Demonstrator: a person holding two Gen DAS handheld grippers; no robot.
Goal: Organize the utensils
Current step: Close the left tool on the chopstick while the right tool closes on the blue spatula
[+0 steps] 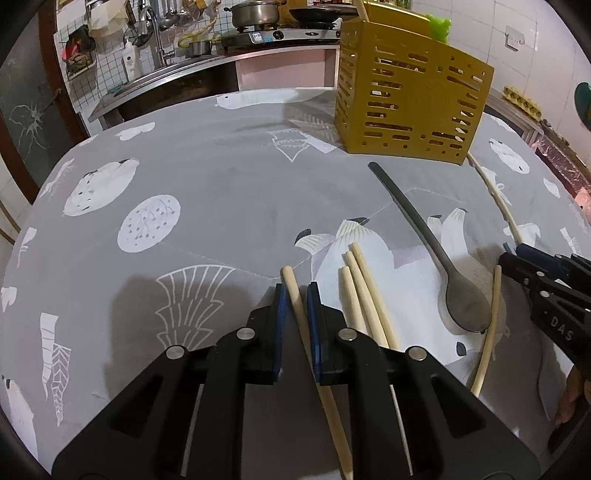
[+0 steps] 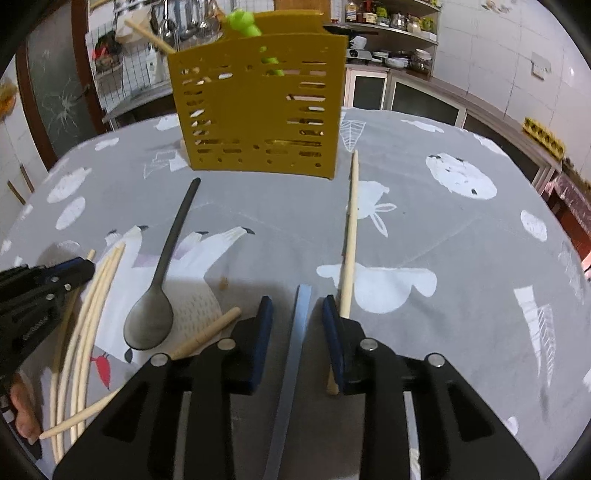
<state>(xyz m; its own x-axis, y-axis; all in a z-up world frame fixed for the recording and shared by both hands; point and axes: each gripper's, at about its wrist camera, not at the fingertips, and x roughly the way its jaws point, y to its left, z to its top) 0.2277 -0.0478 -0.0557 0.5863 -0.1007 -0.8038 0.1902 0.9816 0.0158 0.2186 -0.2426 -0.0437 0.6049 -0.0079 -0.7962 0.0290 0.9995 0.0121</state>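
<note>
My left gripper (image 1: 297, 295) is shut on a wooden chopstick (image 1: 291, 284) that runs back under its body. Just to its right lie three more chopsticks (image 1: 365, 295), then a dark spoon (image 1: 467, 306) with its handle pointing at the yellow slotted holder (image 1: 413, 99). My right gripper (image 2: 297, 314) is open, and a pale blue flat strip (image 2: 301, 314) lies between its pads without touching either. A long chopstick (image 2: 351, 229) runs along the outside of its right pad towards the holder (image 2: 258, 110). The holder contains a green utensil (image 2: 243, 18) and a chopstick (image 2: 147, 35).
One more chopstick (image 2: 207, 332) lies slanted by the spoon (image 2: 151, 321). The grey patterned tablecloth (image 1: 184, 177) covers the table. Behind stand a sink counter (image 1: 155, 74) and a stove with a pot (image 1: 255, 13). A person's hand (image 2: 22, 406) holds the left gripper (image 2: 86, 266).
</note>
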